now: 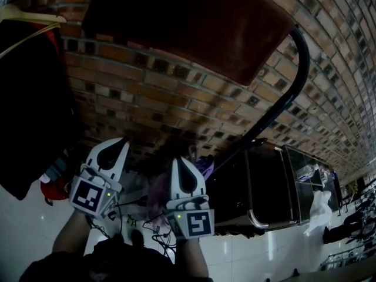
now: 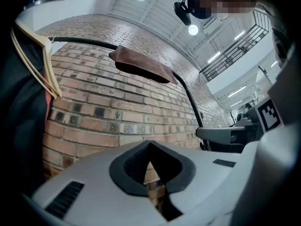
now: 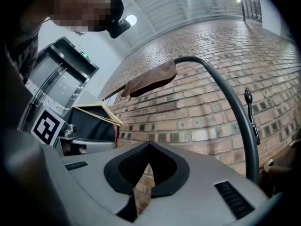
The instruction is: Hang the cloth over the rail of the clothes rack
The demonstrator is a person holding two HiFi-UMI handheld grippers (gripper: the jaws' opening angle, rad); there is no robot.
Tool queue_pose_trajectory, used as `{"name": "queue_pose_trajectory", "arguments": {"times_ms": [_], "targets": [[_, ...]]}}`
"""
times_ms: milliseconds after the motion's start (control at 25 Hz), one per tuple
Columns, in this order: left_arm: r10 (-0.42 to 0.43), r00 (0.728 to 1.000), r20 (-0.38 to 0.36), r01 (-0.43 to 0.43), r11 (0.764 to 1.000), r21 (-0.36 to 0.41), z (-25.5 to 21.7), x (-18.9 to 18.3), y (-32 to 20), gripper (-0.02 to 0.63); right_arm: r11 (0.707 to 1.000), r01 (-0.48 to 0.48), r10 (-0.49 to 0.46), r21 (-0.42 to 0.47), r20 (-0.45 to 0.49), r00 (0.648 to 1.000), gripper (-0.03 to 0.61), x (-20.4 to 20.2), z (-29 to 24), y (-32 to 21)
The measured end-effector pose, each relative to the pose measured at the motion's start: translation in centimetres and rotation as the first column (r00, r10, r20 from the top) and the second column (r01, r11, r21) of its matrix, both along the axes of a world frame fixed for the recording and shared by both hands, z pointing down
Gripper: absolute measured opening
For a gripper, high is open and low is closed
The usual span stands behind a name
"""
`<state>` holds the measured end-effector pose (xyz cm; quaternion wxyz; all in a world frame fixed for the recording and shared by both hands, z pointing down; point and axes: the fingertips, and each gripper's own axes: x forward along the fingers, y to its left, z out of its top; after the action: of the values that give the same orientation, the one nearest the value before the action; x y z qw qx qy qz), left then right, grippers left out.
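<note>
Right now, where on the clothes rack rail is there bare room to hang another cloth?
Bare rail between the wooden hanger and the brown cloth, and a short stretch before the bend. Crowded at the hanger end, with dark garments.

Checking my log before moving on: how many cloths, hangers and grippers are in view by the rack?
Brown fabric cloth, draped on the black metal rail: 1
Pale wooden hanger: 1
White plastic grippers (left gripper, right gripper): 2
Total: 4

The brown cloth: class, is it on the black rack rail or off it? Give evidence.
On: the brown cloth lies draped across the curved black metal rail, in front of the red brick wall.
</note>
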<state>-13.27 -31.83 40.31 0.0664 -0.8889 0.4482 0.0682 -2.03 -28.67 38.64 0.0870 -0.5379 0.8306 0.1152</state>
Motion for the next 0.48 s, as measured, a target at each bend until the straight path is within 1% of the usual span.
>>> {"name": "queue_pose_trajectory", "arguments": {"times_ms": [280, 480], "targets": [[0.009, 1.000, 0.013, -0.009, 0.999, -0.036, 1.0, 0.8, -0.1, 0.012, 0.999, -0.004, 0.002, -0.033, -0.048, 0.999, 0.021, -0.2, 1.1, -0.4], [0.014, 1.000, 0.013, -0.014, 0.999, -0.038, 1.0, 0.7, -0.2, 0.012, 0.999, -0.005, 0.003, -0.051, -0.050, 0.999, 0.021, -0.4, 1.4, -0.7]]}}
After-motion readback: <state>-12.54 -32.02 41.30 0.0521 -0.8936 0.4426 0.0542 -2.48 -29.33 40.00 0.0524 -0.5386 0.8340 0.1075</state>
